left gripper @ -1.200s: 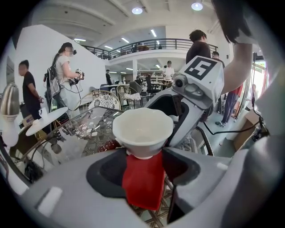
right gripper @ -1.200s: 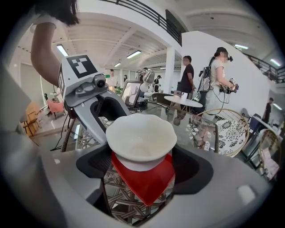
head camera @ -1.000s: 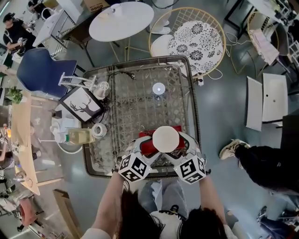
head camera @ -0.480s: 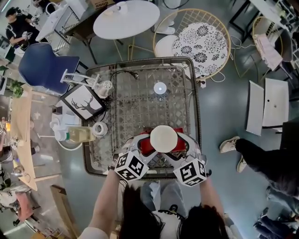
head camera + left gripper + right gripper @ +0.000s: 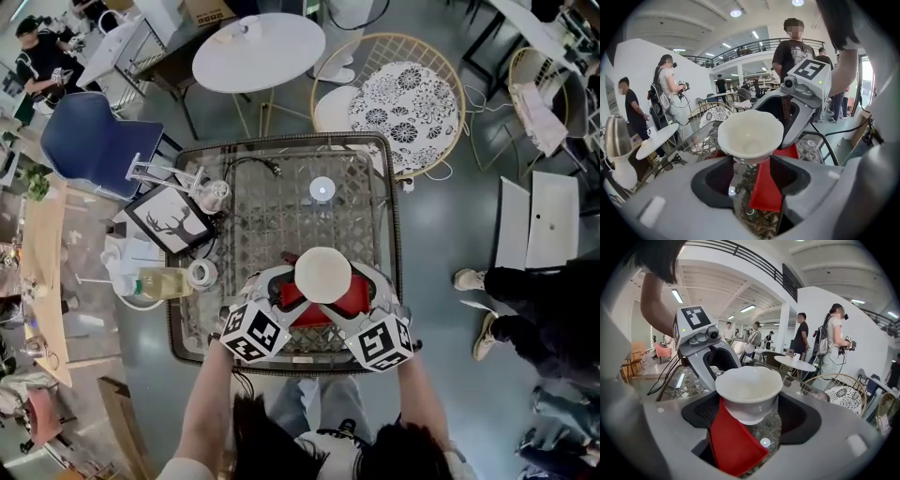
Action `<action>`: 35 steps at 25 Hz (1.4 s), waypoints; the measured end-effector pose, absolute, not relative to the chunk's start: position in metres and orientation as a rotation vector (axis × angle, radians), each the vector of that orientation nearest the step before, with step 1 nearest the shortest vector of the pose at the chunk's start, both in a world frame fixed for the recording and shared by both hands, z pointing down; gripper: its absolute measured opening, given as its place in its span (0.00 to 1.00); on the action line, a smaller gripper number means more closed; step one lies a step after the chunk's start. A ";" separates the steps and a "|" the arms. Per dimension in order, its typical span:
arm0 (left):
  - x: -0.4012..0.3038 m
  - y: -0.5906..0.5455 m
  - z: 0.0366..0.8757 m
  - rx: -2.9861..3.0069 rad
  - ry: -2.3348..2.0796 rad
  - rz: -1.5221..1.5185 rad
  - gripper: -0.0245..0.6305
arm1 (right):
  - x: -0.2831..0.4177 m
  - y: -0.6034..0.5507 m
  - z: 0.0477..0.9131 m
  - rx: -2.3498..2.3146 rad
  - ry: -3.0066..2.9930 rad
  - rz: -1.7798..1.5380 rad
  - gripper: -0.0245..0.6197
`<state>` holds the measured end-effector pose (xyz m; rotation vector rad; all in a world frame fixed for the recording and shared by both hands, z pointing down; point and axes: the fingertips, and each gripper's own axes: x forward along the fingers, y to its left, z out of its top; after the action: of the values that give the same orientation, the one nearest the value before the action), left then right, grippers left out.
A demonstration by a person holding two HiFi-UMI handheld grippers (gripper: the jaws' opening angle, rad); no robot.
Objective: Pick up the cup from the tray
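One empty, white, scallop-rimmed cup [image 5: 322, 274] hangs above one red tray [image 5: 354, 299], clamped in the jaws of the left gripper [image 5: 279, 287] and the right gripper [image 5: 367, 287].

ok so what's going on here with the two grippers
A person holds a gripper in each hand. The left gripper and the right gripper both clamp the white cup from opposite sides. The cup appears raised off the red tray, which sits on the glass-topped table.

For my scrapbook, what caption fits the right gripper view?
Right tongs hold a white cup above a red tray.
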<state>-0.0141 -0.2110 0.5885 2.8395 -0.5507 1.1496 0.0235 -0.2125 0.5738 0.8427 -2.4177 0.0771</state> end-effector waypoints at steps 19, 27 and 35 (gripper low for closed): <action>-0.010 -0.271 0.611 2.784 -0.572 1.153 0.41 | 0.025 -0.275 0.599 0.834 -2.460 0.200 0.68; -0.005 -0.271 0.619 2.763 -0.587 1.151 0.41 | 0.027 -0.275 0.606 0.837 -2.468 0.248 0.71; -0.002 -0.273 0.621 2.770 -0.592 1.153 0.41 | 0.030 -0.278 0.610 0.874 -2.491 0.317 0.71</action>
<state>-0.0018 -0.2726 0.6214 2.7704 -0.5917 1.1526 0.0297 -0.2775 0.6102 0.8735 -2.4912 0.3171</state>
